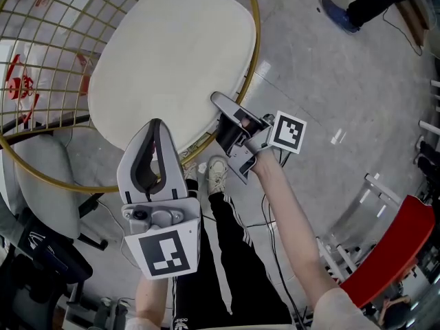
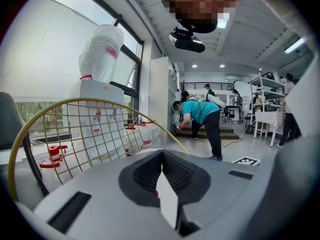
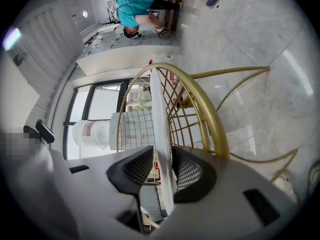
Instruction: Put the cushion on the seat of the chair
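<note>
There is one cushion (image 1: 172,53) here, a cream oval, spread over the seat of one gold wire chair (image 1: 257,29). It sits inside the round rim, and its right edge runs just beside the gold ring. The wire grid of the chair's back rises to the left of it.

The person holds two tools. The right tool (image 1: 221,105) is at the cushion's near right edge. Its own view shows the pale edge of the cushion standing between the two dark pads, which are clamped on it, with the gold ring just beyond. The left tool (image 1: 156,124) hangs over the cushion's near edge, its two jaws drawn together so the tips meet. A thin pale sliver shows between the pads behind the tips, and I cannot tell what it is. Whether this tool touches the cushion is also unclear. Each tool carries one marker cube (image 1: 287,133), so there are two in all.

Below the tools are the person's two legs in black trousers with white stripes, ending in two pale shoes (image 1: 217,174) on the grey marbled floor (image 1: 330,81). One grey chair (image 1: 45,177) stands by the gold one on the left, and one red chair (image 1: 399,246) is well apart on the right.

Across the room, one person in a teal shirt (image 2: 200,111) bends forward. One large water jug (image 2: 102,46) stands upturned on a white dispenser by the window.
</note>
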